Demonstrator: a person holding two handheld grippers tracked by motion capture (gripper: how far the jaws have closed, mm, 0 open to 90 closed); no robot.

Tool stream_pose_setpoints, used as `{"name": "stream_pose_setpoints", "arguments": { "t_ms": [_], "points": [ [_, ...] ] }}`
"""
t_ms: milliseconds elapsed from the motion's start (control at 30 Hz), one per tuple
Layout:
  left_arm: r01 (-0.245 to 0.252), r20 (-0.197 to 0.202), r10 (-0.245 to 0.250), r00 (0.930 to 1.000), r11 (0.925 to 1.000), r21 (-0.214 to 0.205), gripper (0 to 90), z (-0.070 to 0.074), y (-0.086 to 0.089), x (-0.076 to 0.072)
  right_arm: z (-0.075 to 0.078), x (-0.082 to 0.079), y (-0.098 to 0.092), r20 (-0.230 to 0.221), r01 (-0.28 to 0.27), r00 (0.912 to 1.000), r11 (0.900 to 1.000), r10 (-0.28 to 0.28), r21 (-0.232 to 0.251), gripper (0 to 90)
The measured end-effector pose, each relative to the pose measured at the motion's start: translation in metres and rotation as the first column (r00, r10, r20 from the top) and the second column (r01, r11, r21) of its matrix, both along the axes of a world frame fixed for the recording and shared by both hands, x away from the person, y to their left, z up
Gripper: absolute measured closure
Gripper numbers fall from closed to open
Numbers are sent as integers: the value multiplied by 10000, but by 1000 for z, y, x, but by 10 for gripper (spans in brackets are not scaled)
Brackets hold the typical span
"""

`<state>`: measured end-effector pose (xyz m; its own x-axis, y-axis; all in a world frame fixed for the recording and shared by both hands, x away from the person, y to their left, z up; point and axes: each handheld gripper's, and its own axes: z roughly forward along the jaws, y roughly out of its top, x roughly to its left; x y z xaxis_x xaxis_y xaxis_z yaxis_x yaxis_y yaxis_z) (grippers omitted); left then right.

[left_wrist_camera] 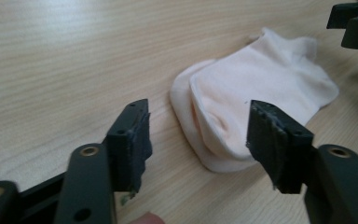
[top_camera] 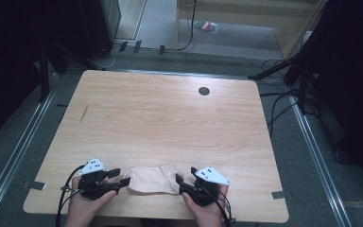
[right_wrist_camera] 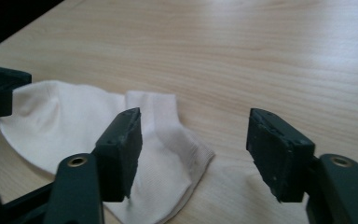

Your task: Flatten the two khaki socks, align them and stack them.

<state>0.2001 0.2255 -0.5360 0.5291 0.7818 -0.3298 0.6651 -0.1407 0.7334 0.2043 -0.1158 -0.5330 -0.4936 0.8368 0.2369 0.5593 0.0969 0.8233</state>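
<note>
A pale folded sock (top_camera: 152, 179) lies flat near the surface's (top_camera: 160, 118) near edge, between the left gripper (top_camera: 119, 178) and right gripper (top_camera: 180, 181), both with jaws apart and empty, with broad bare wood stretching beyond to the far edge.

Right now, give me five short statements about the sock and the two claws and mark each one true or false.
1. The sock lies flat on the table. True.
2. The left claw is clamped on the sock. False: its jaws stand open and press on nothing.
3. The sock lies between the two claws. True.
4. The right claw holds the sock in the air. False: it is open, and the sock rests on the wood.
5. The sock is dark blue. False: it is pale, whitish pink.
</note>
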Motion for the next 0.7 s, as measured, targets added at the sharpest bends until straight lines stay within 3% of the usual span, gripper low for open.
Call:
{"name": "stream_pose_setpoints", "arguments": {
  "t_ms": [167,233,300,367,433,467,533,600,700],
  "points": [
    [-310,363,325,9988,9986,-421,318,4,10,0,8,1,-9,140,316,9994,9991,-320,294,241],
    [-280,783,337,9964,9970,-720,419,8,13,-4,9,2,-12,172,412,9990,9985,-418,371,260],
    [259,1060,-144,9943,9938,-1079,584,12,11,-6,10,1,-14,199,445,9988,9976,-456,535,408],
    [739,1335,-618,9891,9934,-877,723,13,4,-8,10,0,-13,247,179,9995,9974,-196,699,552],
    [714,1288,-644,9896,9962,-502,792,11,-4,-8,10,-3,-7,128,-252,9996,9942,240,1045,686],
    [466,1155,-430,9924,9985,-282,810,8,-7,-5,9,-4,-1,83,-519,9987,9924,513,1119,736],
    [288,943,-243,9952,9985,-466,860,6,-6,1,5,-9,24,-102,-1257,9917,9848,1278,1197,871],
    [236,957,-181,9952,9981,-566,900,6,-7,4,2,-11,43,-202,-1692,9849,9806,1720,985,900],
    [301,1032,-277,9943,9993,-227,900,7,-13,6,-3,-15,76,-284,-2346,9712,9703,2365,589,900]
  ]
}}
